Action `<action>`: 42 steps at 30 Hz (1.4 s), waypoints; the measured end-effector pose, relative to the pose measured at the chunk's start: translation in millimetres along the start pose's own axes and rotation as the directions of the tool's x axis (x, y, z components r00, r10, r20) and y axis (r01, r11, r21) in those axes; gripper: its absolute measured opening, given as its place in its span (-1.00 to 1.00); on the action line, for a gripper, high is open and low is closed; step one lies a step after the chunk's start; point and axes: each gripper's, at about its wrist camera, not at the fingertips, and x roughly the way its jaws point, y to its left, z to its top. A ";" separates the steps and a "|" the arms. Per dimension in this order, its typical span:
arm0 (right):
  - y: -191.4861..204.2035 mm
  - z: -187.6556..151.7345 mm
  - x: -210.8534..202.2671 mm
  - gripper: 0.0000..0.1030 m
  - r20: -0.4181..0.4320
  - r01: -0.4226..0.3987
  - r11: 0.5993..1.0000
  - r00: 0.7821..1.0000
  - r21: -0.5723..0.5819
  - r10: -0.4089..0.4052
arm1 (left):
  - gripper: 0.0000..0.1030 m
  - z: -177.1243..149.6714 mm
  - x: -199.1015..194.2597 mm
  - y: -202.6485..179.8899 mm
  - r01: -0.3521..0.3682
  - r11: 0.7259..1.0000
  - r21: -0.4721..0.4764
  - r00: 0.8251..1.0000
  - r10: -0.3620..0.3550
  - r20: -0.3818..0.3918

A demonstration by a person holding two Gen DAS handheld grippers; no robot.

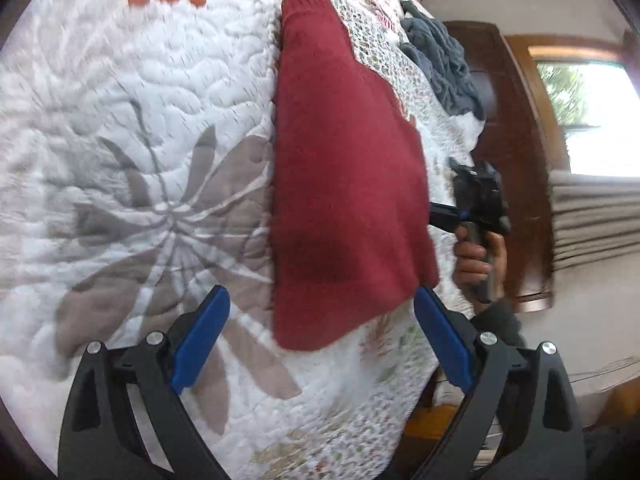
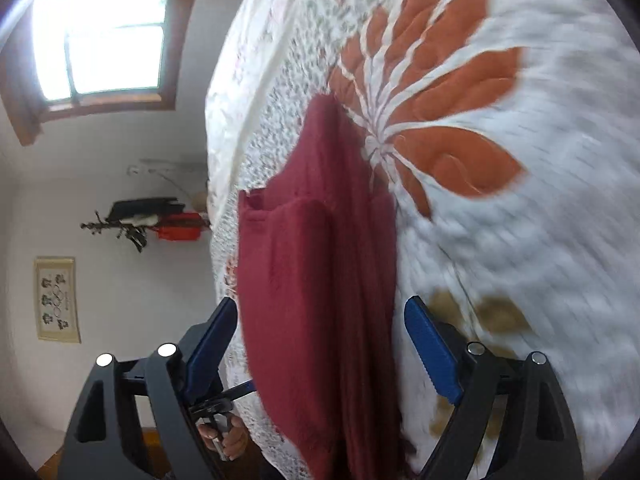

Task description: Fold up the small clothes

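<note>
**Knit, quilt, plastic and wood**

The red sweater (image 1: pixel 344 184) is a matt, fuzzy knit. The quilt (image 1: pixel 132 128) under it is stitched, puckered cloth. The left claw (image 1: pixel 320 340) has matt black plastic arms, smooth blue pads (image 1: pixel 200 340) and shiny metal pins. The grey towel (image 1: pixel 444 64) looks plush; the headboard (image 1: pixel 516 160) is glossy dark wood.

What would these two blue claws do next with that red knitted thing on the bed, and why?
Probably close on it. Both the left gripper and the right gripper are open, with an end of the red sweater lying between their fingers on the quilt. It already looks partly folded, so pinching both ends would let the person fold it over again.
</note>
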 end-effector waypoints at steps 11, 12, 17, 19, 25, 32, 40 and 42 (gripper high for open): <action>5.0 11.3 28.9 0.67 -0.055 0.000 0.999 0.999 -0.039 -0.002 | 0.76 8.4 45.0 5.7 0.194 0.980 -0.050 0.978 -0.197 -0.074; 7.3 13.6 32.2 0.67 -0.057 -0.006 0.999 0.998 -0.039 0.004 | 0.76 9.5 48.7 5.0 0.195 0.980 -0.051 0.977 -0.199 -0.081; 21.7 23.2 58.3 0.67 -0.065 -0.008 0.998 0.998 -0.059 0.004 | 0.76 6.6 61.1 2.0 0.169 0.984 -0.060 0.979 -0.175 -0.106; 24.3 24.3 62.4 0.67 -0.062 -0.015 0.998 0.998 -0.063 0.011 | 0.76 6.8 62.7 1.2 0.145 0.987 -0.072 0.982 -0.152 -0.107; 21.9 20.4 67.0 -0.12 -0.059 0.010 0.998 0.998 -0.057 -0.014 | 0.21 4.8 65.5 -0.1 0.045 0.993 -0.107 0.992 -0.057 -0.114; 24.6 15.8 62.6 -0.35 -0.024 0.008 0.997 1.000 -0.074 -0.010 | -0.08 12.6 66.0 -11.8 -0.032 0.993 -0.112 0.992 0.018 -0.122; 42.6 9.2 55.4 -0.44 0.017 0.023 0.994 1.000 -0.104 -0.021 | -0.30 17.5 59.9 -24.9 -0.038 0.995 -0.094 0.993 0.028 -0.110; 45.0 7.3 52.2 -0.44 0.024 0.023 0.994 0.999 -0.110 -0.020 | -0.34 17.7 57.5 -29.2 -0.039 0.996 -0.085 0.994 0.030 -0.105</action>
